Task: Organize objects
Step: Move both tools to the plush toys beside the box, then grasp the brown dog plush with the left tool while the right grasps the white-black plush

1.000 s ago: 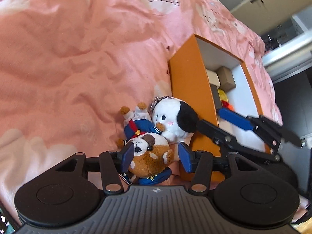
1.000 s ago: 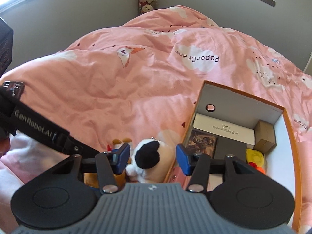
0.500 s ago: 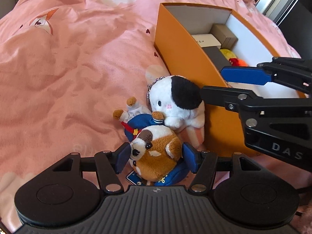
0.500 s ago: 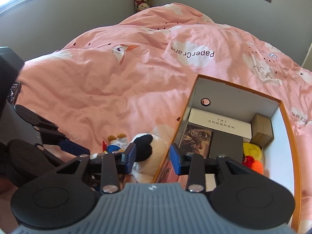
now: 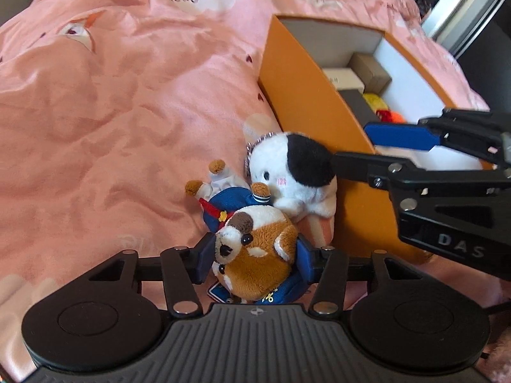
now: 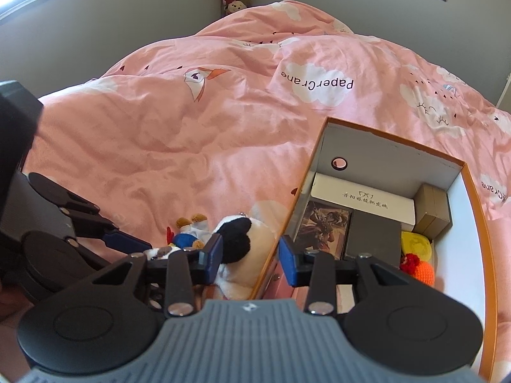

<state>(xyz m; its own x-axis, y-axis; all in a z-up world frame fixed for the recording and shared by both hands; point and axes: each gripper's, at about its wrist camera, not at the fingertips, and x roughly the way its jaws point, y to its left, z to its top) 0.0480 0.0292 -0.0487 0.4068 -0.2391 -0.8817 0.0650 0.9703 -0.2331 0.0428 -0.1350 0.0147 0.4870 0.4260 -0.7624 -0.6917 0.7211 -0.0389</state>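
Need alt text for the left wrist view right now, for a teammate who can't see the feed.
The left gripper has its blue pads against both sides of a brown-and-white plush dog lying on a pink duvet. Just beyond it a white-and-black plush leans on the orange box, with the right gripper reaching in from the right.

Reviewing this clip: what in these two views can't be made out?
- Left wrist view: the lower body of the brown dog plush is hidden by the left gripper body; whether the jaws press it is unclear.
- Right wrist view: the white plush face is hidden behind the right gripper.
- Right wrist view: the orange box near end is cut off by the gripper body.
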